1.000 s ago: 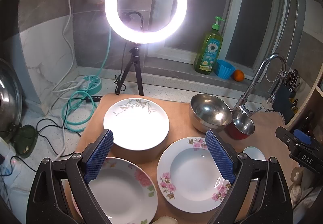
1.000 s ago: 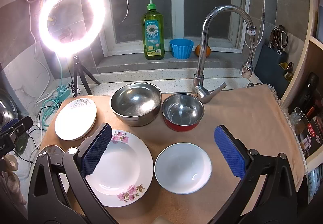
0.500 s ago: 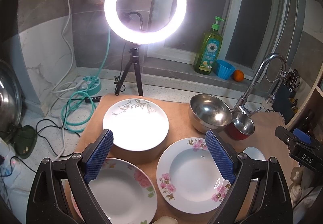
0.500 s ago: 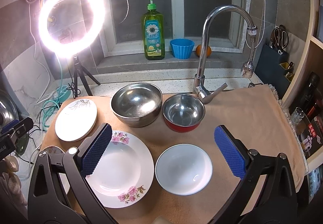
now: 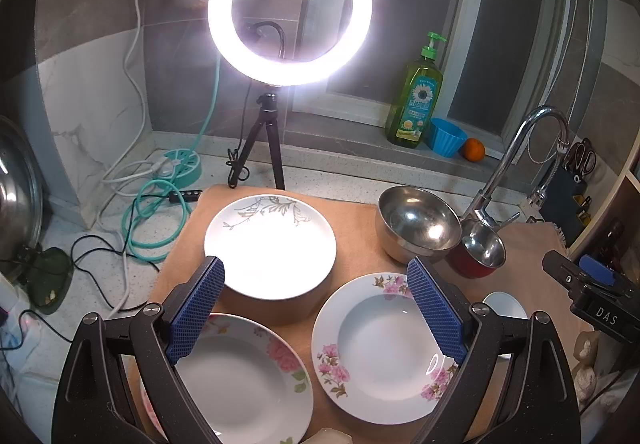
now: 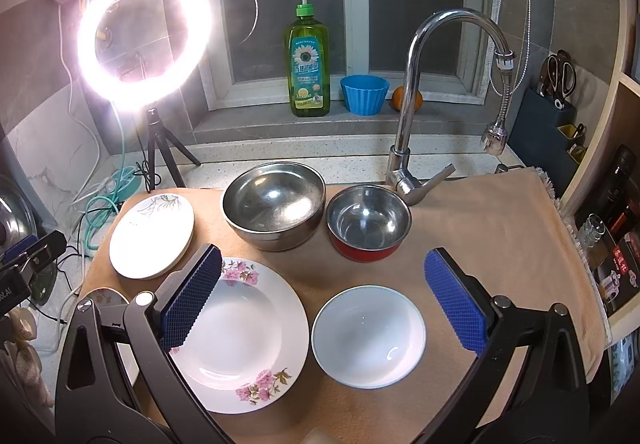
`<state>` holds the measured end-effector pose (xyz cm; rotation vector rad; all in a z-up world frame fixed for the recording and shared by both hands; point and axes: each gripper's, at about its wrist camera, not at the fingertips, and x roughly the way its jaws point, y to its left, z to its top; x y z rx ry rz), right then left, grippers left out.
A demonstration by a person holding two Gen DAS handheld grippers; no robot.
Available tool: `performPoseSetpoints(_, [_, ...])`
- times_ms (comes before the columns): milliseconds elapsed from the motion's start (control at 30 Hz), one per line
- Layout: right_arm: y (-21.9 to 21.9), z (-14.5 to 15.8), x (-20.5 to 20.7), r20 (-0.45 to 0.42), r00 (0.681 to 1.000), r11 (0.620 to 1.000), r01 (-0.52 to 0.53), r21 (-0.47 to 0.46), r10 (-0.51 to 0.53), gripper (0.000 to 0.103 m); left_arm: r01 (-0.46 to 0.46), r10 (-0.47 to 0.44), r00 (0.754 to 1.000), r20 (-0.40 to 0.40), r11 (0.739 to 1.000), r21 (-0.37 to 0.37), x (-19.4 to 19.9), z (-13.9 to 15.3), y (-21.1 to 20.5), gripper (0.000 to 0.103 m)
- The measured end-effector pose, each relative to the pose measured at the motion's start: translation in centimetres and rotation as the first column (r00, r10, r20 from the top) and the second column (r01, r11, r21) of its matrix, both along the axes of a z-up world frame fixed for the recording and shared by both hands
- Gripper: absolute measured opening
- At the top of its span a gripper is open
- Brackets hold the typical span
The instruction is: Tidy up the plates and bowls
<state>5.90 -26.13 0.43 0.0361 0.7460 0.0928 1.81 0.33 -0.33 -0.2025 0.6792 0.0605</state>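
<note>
Altogether, three white floral-patterned plates (image 5: 270, 246) and three bowls, two steel (image 6: 274, 204), one white (image 6: 369, 336), are counted on the tan mat (image 6: 480, 228). Both grippers (image 5: 314, 312) (image 6: 316, 300) are held apart, empty, unmoved since earlier.

home kitchen: faucet (image 6: 416, 92), dish soap (image 6: 307, 70)

Ring light (image 5: 289, 8) glares (fisheye-bent edges); leaf plate (image 5: 270, 246) overexposed.

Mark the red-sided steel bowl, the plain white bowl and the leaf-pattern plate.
red-sided steel bowl (image 6: 368, 222): right wrist view, on its steel inside.
plain white bowl (image 6: 368, 336): right wrist view, on its inner bottom.
leaf-pattern plate (image 5: 270, 244): left wrist view, on its flat centre.
</note>
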Motion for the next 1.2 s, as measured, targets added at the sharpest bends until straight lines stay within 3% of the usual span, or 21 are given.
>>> performPoseSetpoints(1200, [0.54, -0.86, 0.21, -0.015, 1.0, 1.0, -0.005, 0.0, 0.005, 0.103, 0.001, -0.001, 1.0, -0.005, 1.0, -0.007, 0.28, -0.25, 0.21, 0.093])
